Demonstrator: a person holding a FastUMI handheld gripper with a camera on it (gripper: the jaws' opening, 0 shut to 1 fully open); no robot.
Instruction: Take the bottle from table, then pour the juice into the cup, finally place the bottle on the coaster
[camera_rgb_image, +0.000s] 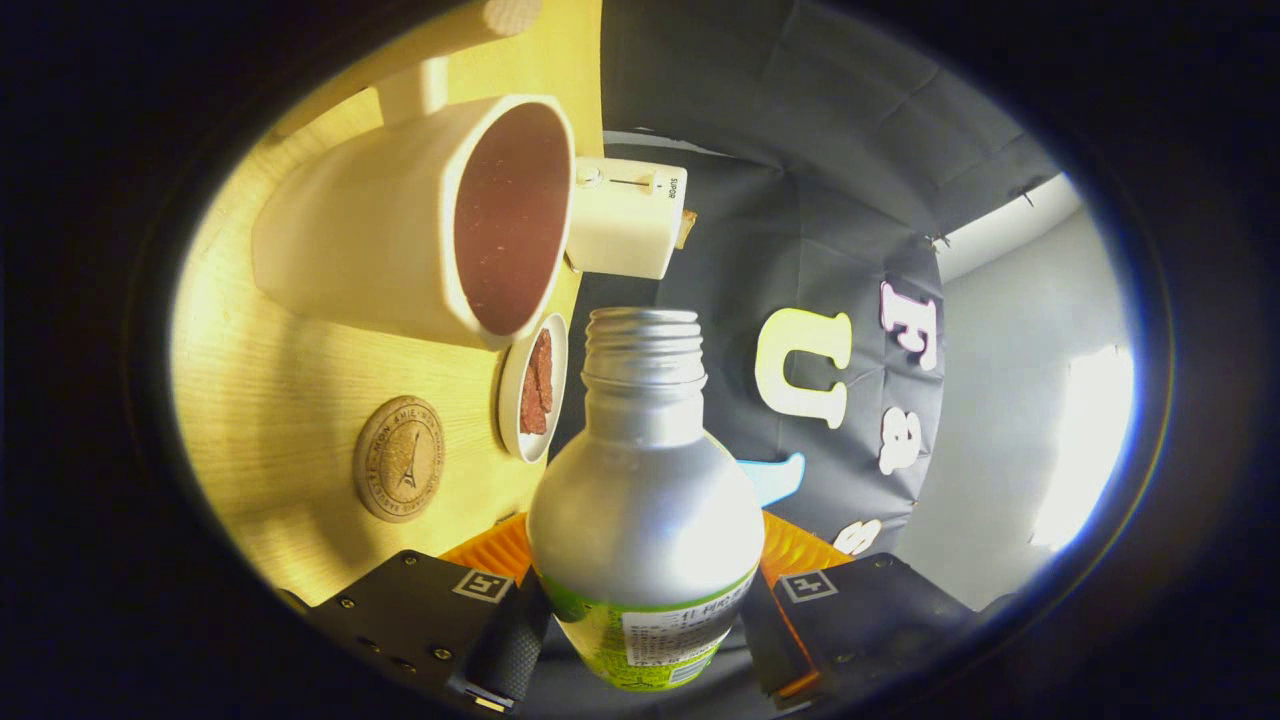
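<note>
My gripper (645, 600) is shut on a silver metal bottle (645, 500) with a green label; both fingers press its body. The bottle has no cap and its threaded neck points ahead of the fingers. The whole view is rolled, so the wooden table (270, 400) stands like a wall beside the bottle. A cream cup (420, 220) with a dark red-brown inside sits on the table beyond and beside the bottle's mouth, its opening facing the bottle. A round cork coaster (398, 458) lies on the table nearer the fingers.
A small white dish (535, 385) with reddish pieces lies on the table between the coaster and the cup. A white boxy appliance (625, 215) with a dial stands past the cup. The black cloth wall (800, 200) hangs behind.
</note>
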